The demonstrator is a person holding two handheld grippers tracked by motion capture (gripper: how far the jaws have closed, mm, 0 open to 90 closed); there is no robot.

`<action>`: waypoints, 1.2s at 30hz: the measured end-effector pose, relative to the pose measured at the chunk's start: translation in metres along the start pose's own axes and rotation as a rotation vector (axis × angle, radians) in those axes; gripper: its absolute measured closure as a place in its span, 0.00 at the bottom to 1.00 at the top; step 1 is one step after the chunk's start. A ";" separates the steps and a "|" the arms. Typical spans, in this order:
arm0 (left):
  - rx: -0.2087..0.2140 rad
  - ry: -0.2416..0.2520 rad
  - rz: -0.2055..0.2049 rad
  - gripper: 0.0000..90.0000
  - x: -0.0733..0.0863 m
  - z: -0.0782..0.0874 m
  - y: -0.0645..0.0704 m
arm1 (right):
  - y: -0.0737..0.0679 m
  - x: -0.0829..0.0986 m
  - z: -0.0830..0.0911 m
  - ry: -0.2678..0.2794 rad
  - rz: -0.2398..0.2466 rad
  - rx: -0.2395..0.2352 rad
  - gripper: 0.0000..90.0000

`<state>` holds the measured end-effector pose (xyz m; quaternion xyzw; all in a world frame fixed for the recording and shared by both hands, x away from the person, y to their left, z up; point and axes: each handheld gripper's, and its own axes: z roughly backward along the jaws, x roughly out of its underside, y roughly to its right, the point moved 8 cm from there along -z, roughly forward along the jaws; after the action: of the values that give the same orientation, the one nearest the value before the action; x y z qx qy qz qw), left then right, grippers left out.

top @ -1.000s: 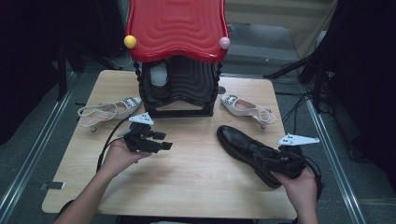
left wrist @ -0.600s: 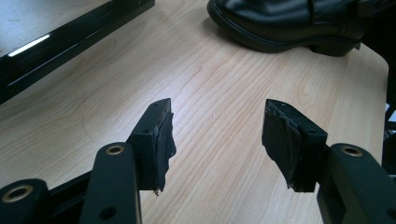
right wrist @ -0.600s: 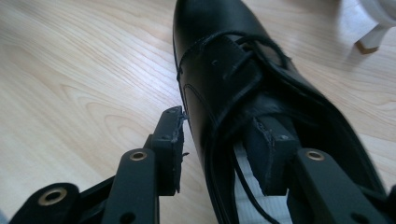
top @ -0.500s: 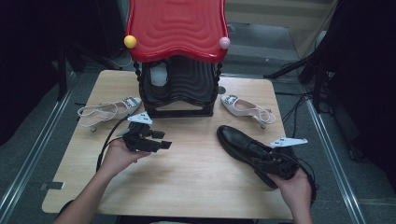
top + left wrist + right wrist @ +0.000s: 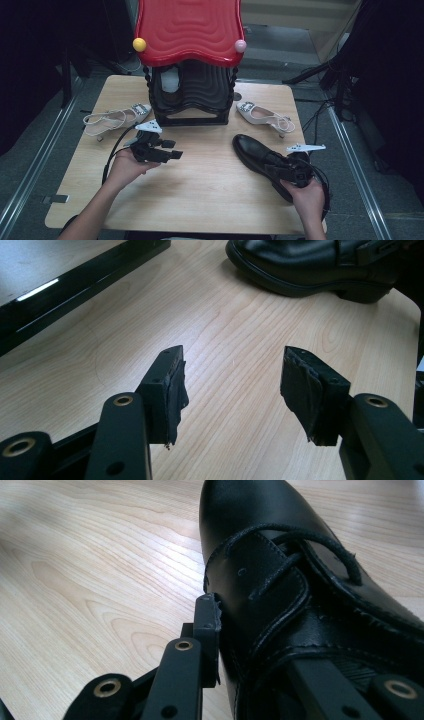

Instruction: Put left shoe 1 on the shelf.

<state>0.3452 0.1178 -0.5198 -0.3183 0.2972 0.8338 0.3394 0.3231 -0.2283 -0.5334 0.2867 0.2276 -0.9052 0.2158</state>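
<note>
a person sits at a light wooden bench (image 5: 210,175) with a hand-held gripper in each hand. the left hand-held gripper (image 5: 170,152) hovers over the left half of the bench, its two black jaws spread wide with bare wood between them in the left gripper view, holding nothing. the right hand-held gripper (image 5: 280,170) is at the opening of a black lace-up shoe (image 5: 255,150) that lies on the right side of the bench, toe pointing away from the person. in the right gripper view one jaw presses against the outside of the shoe's side wall and the other reaches inside the opening, so the jaws grip the leather between them. at the back of the bench stands a black rack (image 5: 192,95) with a wavy red top (image 5: 190,30), a yellow ball (image 5: 139,44) and a pink ball (image 5: 240,46) at its front corners. a pale slingback heel (image 5: 115,120) lies left of the rack, and another pale slingback heel (image 5: 262,116) lies right of it.
</note>
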 end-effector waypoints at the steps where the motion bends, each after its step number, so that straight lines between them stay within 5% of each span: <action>1: 0.000 0.000 0.000 0.49 0.000 0.000 0.000 | -0.001 -0.001 0.000 0.000 0.003 -0.002 0.88; 11: -0.033 0.000 -0.005 0.48 0.003 0.006 0.002 | -0.027 -0.016 -0.007 0.004 0.060 -0.063 0.87; 23: -0.058 0.029 0.042 0.49 0.017 0.018 -0.002 | -0.055 -0.039 -0.034 -0.035 0.143 -0.127 0.87; 30: -0.092 0.042 0.019 0.59 0.023 0.023 -0.002 | -0.073 -0.053 -0.051 -0.043 0.175 -0.166 0.87; 36: -0.109 0.057 0.044 0.81 0.026 0.024 -0.005 | -0.090 -0.065 -0.070 -0.057 0.207 -0.175 0.86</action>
<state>0.3260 0.1474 -0.5255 -0.3530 0.2679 0.8467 0.2945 0.3543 -0.1019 -0.5183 0.2630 0.2686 -0.8625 0.3388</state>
